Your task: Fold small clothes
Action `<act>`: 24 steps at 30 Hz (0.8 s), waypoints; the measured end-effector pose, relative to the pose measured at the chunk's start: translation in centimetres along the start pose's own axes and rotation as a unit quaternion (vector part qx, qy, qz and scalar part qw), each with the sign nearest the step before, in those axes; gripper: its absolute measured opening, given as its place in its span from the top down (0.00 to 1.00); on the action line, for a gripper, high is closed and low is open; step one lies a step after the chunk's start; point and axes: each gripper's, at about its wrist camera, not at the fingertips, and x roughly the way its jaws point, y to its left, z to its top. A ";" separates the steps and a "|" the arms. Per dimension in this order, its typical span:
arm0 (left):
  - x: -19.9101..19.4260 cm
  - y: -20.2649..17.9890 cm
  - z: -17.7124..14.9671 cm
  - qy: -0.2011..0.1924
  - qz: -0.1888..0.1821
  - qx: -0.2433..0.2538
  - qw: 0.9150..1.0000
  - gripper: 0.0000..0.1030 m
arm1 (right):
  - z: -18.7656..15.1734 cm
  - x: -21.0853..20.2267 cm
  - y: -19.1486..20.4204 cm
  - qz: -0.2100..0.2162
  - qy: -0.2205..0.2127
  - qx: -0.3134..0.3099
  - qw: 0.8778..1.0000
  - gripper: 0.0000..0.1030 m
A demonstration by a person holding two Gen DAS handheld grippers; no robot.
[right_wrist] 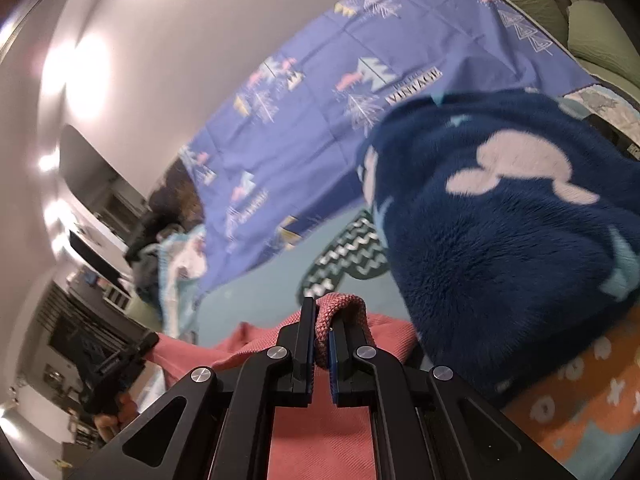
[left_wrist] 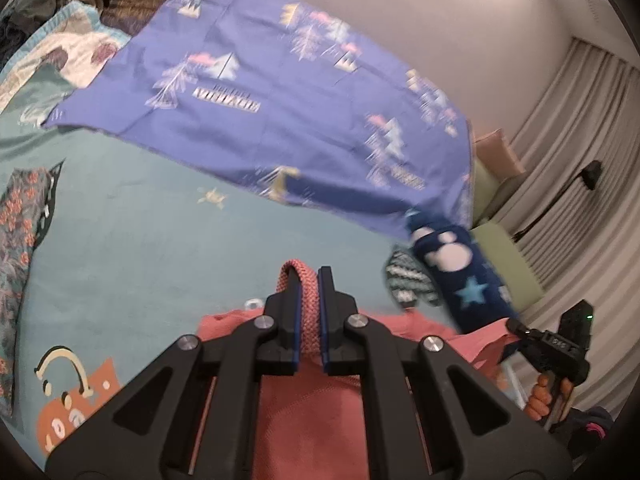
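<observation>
Left gripper (left_wrist: 309,280) clamped tight on a ribbed, knitted hem of the coral-pink garment (left_wrist: 312,412); right gripper (right_wrist: 320,322) pinching another braided fold of the same cloth, stretched between both above the teal bedsheet (left_wrist: 132,240); beyond, smooth violet printed fabric (left_wrist: 280,92); alongside, fluffy navy fleece sleeve (right_wrist: 508,224); beneath, zigzag-knit piece (right_wrist: 348,256).

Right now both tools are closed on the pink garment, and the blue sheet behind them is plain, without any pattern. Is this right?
Not quite. Both the left tool and right tool do pinch the pink garment, but the blue sheet is printed with trees and lettering, as the left wrist view shows.
</observation>
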 end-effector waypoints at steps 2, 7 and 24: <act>1.5 0.9 -0.5 0.016 0.013 -0.007 1.000 0.92 | -0.3 1.4 -0.2 -0.021 0.014 -0.013 1.000 0.93; 1.4 2.9 -2.0 0.033 0.036 -0.030 0.998 0.87 | -1.4 1.5 0.1 -0.058 0.044 -0.042 0.997 0.82; -10.5 4.6 -15.7 0.114 -0.028 -0.104 0.988 0.46 | -16.9 -10.2 -3.4 0.050 0.135 0.090 0.985 0.50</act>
